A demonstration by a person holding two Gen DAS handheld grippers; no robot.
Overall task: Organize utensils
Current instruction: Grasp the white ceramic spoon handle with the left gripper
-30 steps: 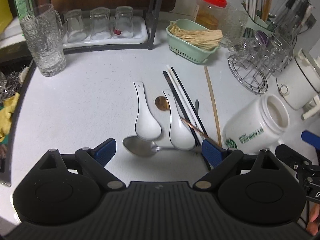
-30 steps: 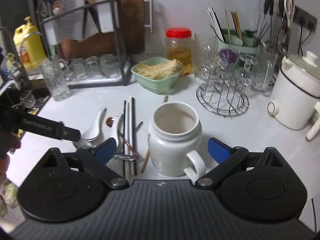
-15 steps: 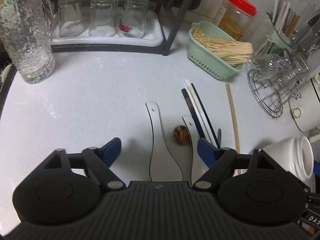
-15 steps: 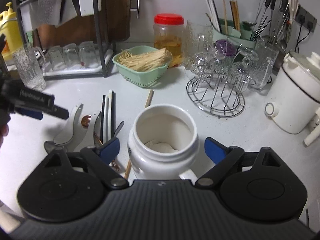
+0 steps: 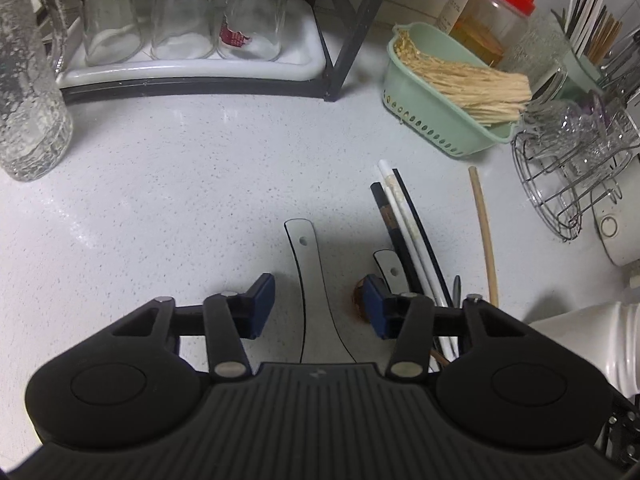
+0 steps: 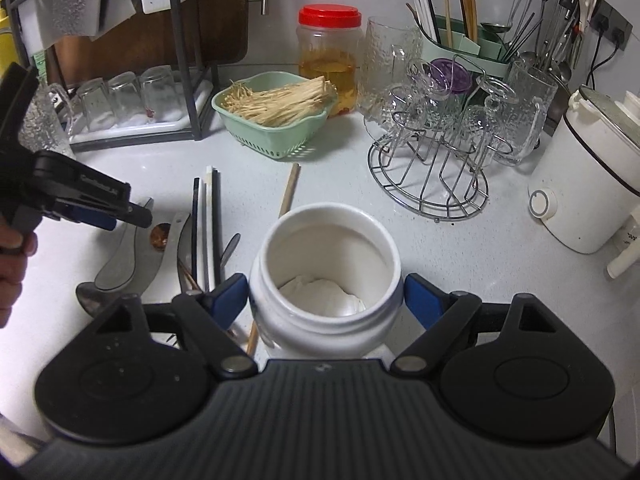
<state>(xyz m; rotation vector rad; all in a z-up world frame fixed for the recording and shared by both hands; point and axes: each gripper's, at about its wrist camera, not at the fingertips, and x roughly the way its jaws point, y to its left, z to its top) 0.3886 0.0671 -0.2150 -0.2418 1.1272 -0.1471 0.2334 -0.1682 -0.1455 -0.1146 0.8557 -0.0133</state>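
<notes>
Two white ceramic spoons lie on the counter. The left spoon's (image 5: pixel 308 264) handle sits between the pads of my left gripper (image 5: pixel 318 306), whose jaws are closing and stand clear of it on both sides. The second spoon (image 5: pixel 390 268) lies just right of the right pad, beside black and white chopsticks (image 5: pixel 400 216) and a wooden chopstick (image 5: pixel 486 232). My right gripper (image 6: pixel 324 296) is closing on the neck of the upright white mug (image 6: pixel 326 248), with a pad against each side. A metal spoon (image 6: pixel 90 298) lies below the ceramic spoons.
A green basket of pale sticks (image 5: pixel 440 92), a tray of upturned glasses (image 5: pixel 192 64) and a glass pitcher (image 5: pixel 28 92) stand at the back. A wire glass rack (image 6: pixel 432 160), a white cooker (image 6: pixel 588 176) and a red-lidded jar (image 6: pixel 328 52) are to the right.
My left gripper moved forward and down over the spoons, and its jaws narrowed around the left spoon's handle. My right gripper came in on the mug and closed against its neck.
</notes>
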